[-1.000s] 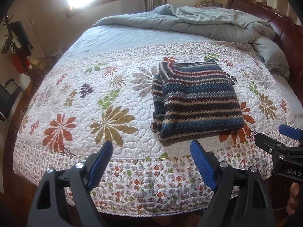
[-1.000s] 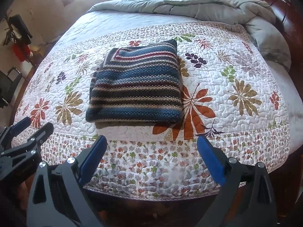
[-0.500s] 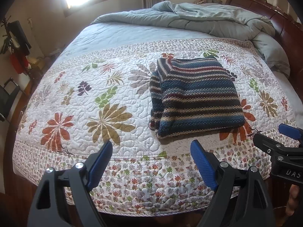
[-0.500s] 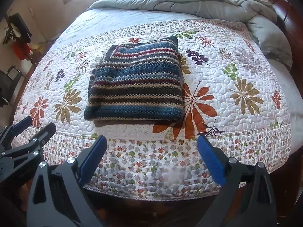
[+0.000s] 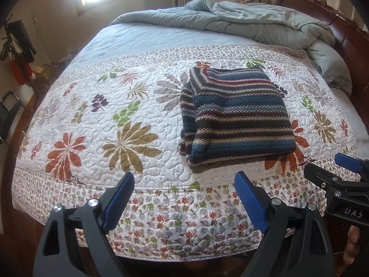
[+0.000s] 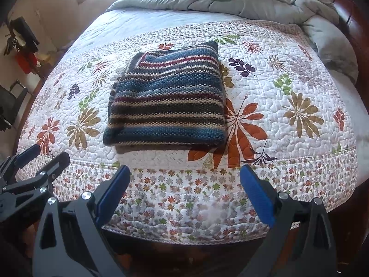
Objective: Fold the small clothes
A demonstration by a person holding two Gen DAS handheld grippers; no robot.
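Nearest: 2 grippers, both w/ jaws spread wide, holding nothing. Left gripper [image 5: 184, 185] hovers over the near edge of the floral quilt [image 5: 143, 106]; right gripper [image 6: 184, 177] does the same, side by side w/ it. Each has 2 blue pads [image 5: 117, 202]. Mid-bed: 1 striped knit garment [image 6: 168, 101], folded into a rectangle, lying flat on the quilt, apart from both grippers. Farther back: 1 rumpled grey-blue comforter [image 5: 253, 20] bunched at the far end, next to 1 dark wood headboard [image 5: 327, 16] on the right.
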